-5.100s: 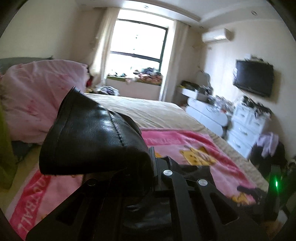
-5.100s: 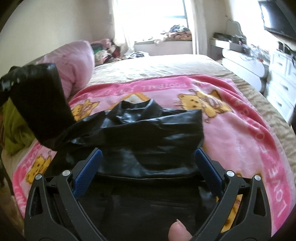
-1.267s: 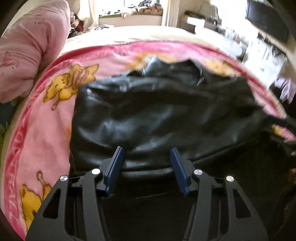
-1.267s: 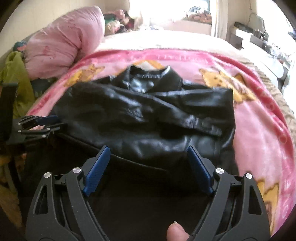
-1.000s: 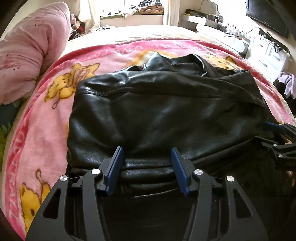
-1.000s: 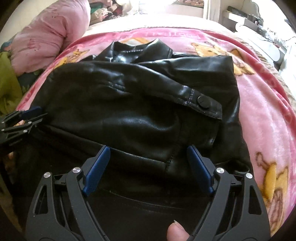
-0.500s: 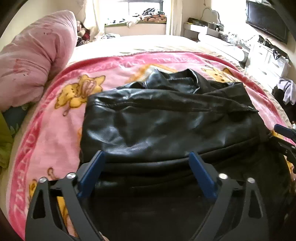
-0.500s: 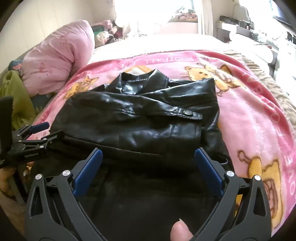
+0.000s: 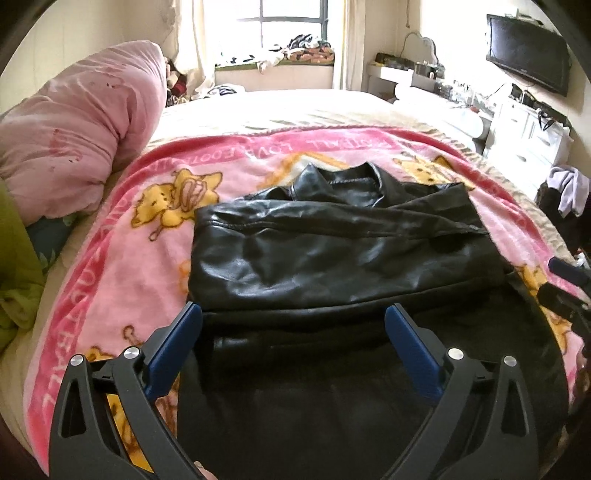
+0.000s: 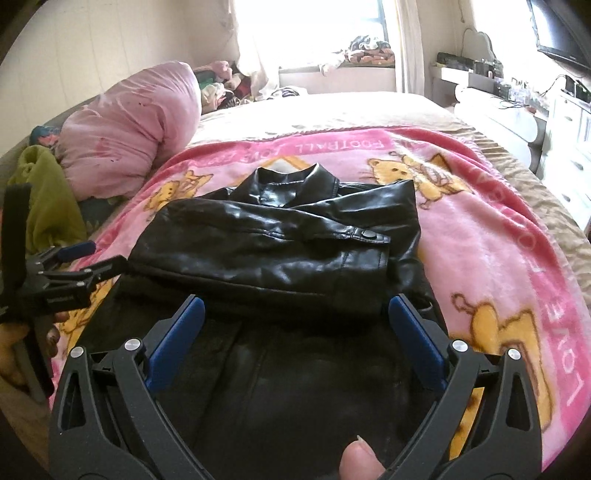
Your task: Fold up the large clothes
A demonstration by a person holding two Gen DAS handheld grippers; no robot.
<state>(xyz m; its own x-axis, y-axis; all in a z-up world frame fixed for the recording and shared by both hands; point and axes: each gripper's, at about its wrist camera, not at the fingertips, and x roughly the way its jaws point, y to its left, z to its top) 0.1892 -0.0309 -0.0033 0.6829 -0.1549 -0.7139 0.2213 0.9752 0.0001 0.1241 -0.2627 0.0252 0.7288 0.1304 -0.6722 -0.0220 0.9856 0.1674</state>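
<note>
Looking through your right gripper [image 10: 295, 314], you get the snap button [image 10: 368, 233] on the cuff of the sleeve folded across the black leather jacket [image 10: 280, 247], a detail the left view lacks; it also catches your left gripper [image 10: 83, 262] off beyond its left jaw, with those jaws apart and nothing between them. From your left gripper [image 9: 293, 326] you see the long seam of the folded sleeve instead, and only a blue tip of the right gripper [image 9: 567, 267] past the right jaw. Both pairs of jaws stand spread wide, gripping nothing, with the jacket [image 9: 332, 251] straight ahead of them and its dark lower part running between and under the jaws. The collar sits at the far end.

A rolled pink quilt [image 9: 77, 136] lies ahead and left of the jaws, with a green cloth [image 10: 48, 192] nearer beside it; neither touches the jacket.

The jacket rests on a pink cartoon blanket [image 9: 122, 258] spread over a beige bed [image 9: 295, 107]. Beyond are a bright window [image 9: 291, 22], a sill piled with clothes, white drawers [image 9: 532, 136] and a wall television [image 9: 528, 53] to the right.
</note>
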